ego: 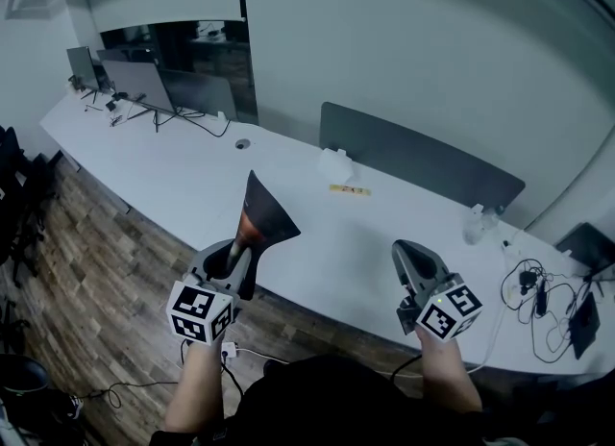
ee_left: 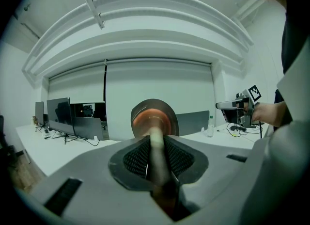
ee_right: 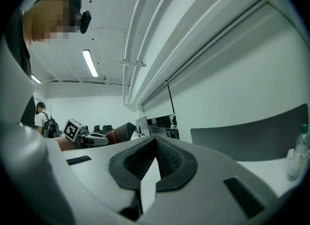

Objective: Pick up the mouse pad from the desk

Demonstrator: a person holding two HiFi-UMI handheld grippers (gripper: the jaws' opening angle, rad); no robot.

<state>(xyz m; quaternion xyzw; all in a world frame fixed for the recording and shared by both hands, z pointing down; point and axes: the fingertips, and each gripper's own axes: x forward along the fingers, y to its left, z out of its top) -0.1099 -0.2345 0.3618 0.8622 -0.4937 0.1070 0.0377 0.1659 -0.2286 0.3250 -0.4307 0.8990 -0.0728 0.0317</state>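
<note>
My left gripper (ego: 240, 260) is shut on the mouse pad (ego: 264, 213), a dark, thin pad with an orange-brown face, and holds it on edge above the front of the white desk (ego: 317, 242). In the left gripper view the mouse pad (ee_left: 152, 117) stands up between the pads of the left gripper (ee_left: 156, 146), its rounded end fanning out beyond them. My right gripper (ego: 408, 260) hovers to the right over the desk's front edge with nothing in it. In the right gripper view the right gripper (ee_right: 156, 144) has its tips together, and the mouse pad (ee_right: 127, 131) shows far left.
A grey divider panel (ego: 413, 156) stands along the desk's back. Monitors (ego: 135, 84) sit at the far left end. A small yellow item (ego: 349, 189) and a bottle (ego: 473, 223) lie near the back. Cables and chargers (ego: 538, 290) clutter the right end. Wood floor (ego: 96, 252) lies left.
</note>
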